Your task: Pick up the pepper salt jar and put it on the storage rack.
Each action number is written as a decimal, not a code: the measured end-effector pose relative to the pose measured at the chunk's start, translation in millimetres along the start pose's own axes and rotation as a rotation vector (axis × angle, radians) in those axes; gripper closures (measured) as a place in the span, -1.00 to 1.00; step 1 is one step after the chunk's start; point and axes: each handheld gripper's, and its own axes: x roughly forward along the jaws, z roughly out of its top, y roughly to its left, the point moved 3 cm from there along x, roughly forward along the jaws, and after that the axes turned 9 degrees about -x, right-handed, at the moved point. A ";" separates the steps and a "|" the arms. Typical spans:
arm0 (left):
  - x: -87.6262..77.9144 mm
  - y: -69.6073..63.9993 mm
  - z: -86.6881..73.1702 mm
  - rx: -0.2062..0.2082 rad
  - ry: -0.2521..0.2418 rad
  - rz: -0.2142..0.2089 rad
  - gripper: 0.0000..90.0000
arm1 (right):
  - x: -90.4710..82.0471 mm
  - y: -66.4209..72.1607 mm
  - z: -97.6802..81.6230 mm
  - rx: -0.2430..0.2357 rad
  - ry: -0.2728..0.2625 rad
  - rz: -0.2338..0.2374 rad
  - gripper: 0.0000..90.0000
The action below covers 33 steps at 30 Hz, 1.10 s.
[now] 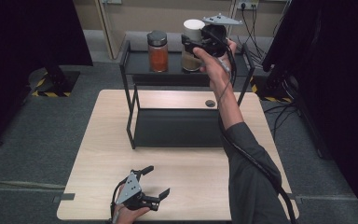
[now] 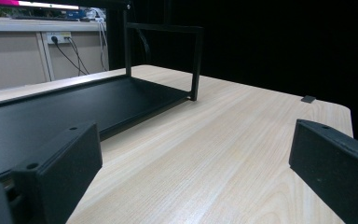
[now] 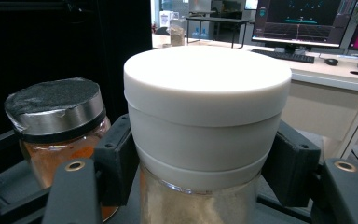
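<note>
A glass jar with a white lid (image 1: 192, 44) and pale powder inside is at the right of the black rack's top shelf (image 1: 177, 69). My right gripper (image 1: 189, 47) is shut on it just under the lid; in the right gripper view the black pads (image 3: 116, 161) press both sides of the white-lidded jar (image 3: 205, 116). Whether its base touches the shelf I cannot tell. Beside it stands a jar of orange powder (image 1: 158, 51) with a dark metal lid (image 3: 53, 105). My left gripper (image 1: 157, 182) rests open near the table's front edge, its fingers (image 2: 60, 168) wide apart over bare wood.
The two-tier black rack's lower shelf (image 1: 177, 127) lies bare on the light wooden table (image 1: 191, 172). A round dark grommet (image 1: 209, 103) sits in the table behind the rack. Cables and wall sockets (image 1: 248, 6) lie beyond the table; dark screens flank both sides.
</note>
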 end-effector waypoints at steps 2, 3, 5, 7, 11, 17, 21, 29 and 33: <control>0.3 -0.1 0.0 0.000 0.001 -0.001 -0.96 | 0.5 -0.2 -0.6 0.001 0.001 -0.002 -0.21; 0.3 -0.2 -0.1 0.000 0.001 -0.001 -0.96 | 0.8 -0.2 -0.8 0.003 0.004 -0.002 -0.21; 0.3 -0.5 -0.1 0.001 0.000 -0.001 -0.96 | 1.6 0.0 -1.9 0.002 0.006 -0.005 -0.21; 0.1 -0.5 0.0 0.001 0.000 0.000 -0.96 | 1.8 -0.2 -3.7 0.003 -0.001 -0.006 -0.21; 0.4 -0.3 -0.3 0.001 0.002 0.000 -0.96 | 1.4 -0.3 -6.3 -0.002 -0.010 -0.005 -0.22; 0.7 -0.8 -0.4 0.004 0.005 0.000 -0.96 | -2.3 -4.9 -5.4 0.014 -0.001 0.018 -0.62; 0.5 -1.1 -0.1 0.007 0.007 0.001 -0.96 | -7.1 -4.7 -6.8 0.028 -0.001 0.012 -0.83; 0.7 -1.0 -0.5 0.008 0.007 0.001 -0.96 | -23.1 -0.7 -11.2 0.030 -0.037 -0.003 -0.99; 0.6 -0.7 -0.5 0.008 0.006 0.003 -0.96 | -33.0 -2.0 -17.0 0.046 -0.050 -0.007 -0.99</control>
